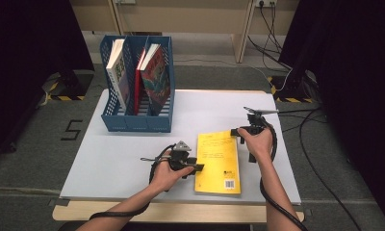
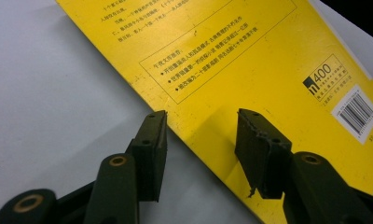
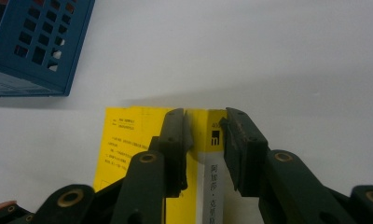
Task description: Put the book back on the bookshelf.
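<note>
With both tools spread, left tool (image 2: pixel 201 140) and right tool (image 3: pixel 205 149) (neither pinching), the yellow book (image 1: pixel 218 162) could skid across the tabletop (image 1: pixel 123 159).

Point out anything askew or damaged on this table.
The yellow book lies flat, back cover up, while the other books stand in the blue file rack. One pad of the left gripper has a frayed, chipped edge.
</note>
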Available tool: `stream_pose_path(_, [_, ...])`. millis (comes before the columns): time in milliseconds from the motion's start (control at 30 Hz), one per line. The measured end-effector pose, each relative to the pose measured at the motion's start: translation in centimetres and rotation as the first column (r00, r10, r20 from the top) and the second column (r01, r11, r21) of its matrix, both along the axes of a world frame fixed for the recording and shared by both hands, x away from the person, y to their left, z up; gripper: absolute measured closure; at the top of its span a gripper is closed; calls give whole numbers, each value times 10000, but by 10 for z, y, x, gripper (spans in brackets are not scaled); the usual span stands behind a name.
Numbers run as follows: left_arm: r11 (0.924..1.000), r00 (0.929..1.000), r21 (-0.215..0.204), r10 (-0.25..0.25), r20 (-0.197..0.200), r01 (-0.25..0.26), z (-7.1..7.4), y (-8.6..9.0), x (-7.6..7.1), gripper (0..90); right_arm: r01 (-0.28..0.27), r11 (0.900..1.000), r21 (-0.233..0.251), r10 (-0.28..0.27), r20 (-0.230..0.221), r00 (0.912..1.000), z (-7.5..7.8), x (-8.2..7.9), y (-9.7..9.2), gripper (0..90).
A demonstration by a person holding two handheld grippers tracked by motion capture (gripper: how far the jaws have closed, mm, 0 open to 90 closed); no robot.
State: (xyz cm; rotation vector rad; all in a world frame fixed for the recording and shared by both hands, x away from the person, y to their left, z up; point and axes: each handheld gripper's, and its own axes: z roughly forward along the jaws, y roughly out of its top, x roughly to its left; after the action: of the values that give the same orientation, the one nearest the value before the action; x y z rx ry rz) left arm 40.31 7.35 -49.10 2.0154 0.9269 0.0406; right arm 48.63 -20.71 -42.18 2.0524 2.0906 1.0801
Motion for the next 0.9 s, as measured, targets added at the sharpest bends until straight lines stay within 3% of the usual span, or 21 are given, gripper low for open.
stream_pose_path(900, [10000, 10000, 36, 44, 14, -44, 0, 0, -1, 538, 97, 9998, 176, -89, -470, 9989, -4, -4, -4, 700])
